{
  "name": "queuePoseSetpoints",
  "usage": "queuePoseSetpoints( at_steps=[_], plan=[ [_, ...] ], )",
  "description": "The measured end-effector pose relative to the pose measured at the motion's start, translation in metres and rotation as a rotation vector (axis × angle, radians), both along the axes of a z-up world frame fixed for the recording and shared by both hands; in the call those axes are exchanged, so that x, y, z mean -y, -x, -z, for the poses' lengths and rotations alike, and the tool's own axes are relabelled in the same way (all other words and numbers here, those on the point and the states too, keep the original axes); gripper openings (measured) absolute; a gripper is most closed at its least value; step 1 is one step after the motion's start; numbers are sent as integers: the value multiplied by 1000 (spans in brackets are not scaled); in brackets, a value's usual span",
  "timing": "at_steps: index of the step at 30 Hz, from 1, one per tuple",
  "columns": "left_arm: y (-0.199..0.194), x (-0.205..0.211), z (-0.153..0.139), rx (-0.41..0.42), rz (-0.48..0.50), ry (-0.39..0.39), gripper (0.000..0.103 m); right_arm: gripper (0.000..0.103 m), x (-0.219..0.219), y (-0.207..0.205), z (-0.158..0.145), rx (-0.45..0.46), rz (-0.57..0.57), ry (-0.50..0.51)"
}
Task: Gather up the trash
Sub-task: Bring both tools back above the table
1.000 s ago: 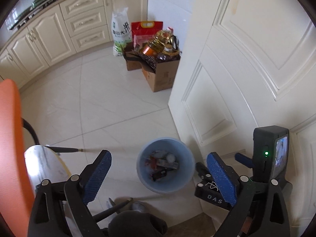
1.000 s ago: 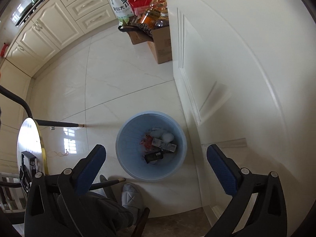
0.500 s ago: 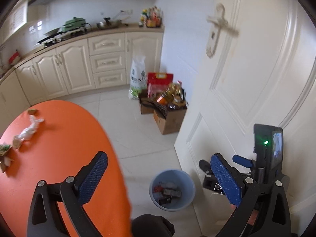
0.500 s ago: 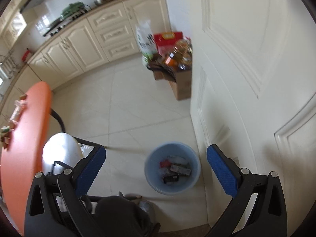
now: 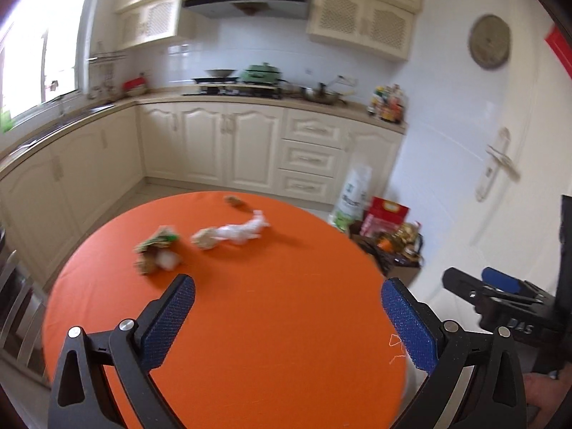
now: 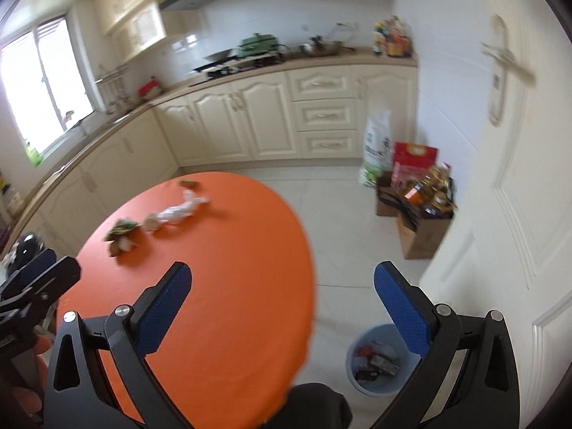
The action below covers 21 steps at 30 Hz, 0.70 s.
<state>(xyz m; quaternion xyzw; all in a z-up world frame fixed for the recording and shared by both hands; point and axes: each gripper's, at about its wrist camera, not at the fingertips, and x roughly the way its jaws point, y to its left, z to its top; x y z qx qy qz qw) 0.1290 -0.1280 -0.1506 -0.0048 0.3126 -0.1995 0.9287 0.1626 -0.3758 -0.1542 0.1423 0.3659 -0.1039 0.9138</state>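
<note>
Left tool [image 5: 287, 307]: jaws spread wide, nothing between them; they have just been opening to that. It hangs over the near part of the orange worktop [image 5: 268, 339]. Right tool [image 6: 282, 295]: jaws also wide apart and empty, over the worktop's near right edge, its right finger over the floor [image 6: 343, 221]. Each tool shows at the edge of the other's view.

Bin [image 6: 361, 375]: blue, on the floor just right of the worktop, near the door [image 6: 518, 214]. Wrappers and scraps lie inside. Right finger covers part of its rim in the right view.

Trash on the worktop, far half, all apart from both tools:
- green-and-tan wrapper clump [image 5: 157, 250], left side
- crumpled white paper [image 5: 232, 232] just right of it, stretched toward the far edge
- small brown scrap [image 5: 234, 201] near the far rim

All three are blurred; can't tell exactly what they are.

Beyond the worktop: cardboard box [image 6: 422, 228] of bottles on the floor by the door, red bag [image 6: 414, 157] and white sack [image 6: 377, 150] behind it against the cabinets [image 6: 271, 121]. Stove with green pot [image 5: 261, 71] on the back counter.
</note>
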Motion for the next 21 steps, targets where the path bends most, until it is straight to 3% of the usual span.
queuePoseSetpoints(
  at_steps=[8, 14, 19, 21],
  plan=[
    [35, -79, 11, 47, -177, -51, 102, 103, -104, -28, -19, 49, -210, 60],
    [55, -95, 22, 28, -253, -50, 102, 103, -141, -46, -4, 31, -286, 52],
    [24, -89, 28, -3, -284, -77, 102, 103, -147, -78, 19, -28, -313, 64],
    [-10, -83, 30, -28, -284, -89, 102, 103, -145, -95, 29, -55, -326, 60]
  ],
)
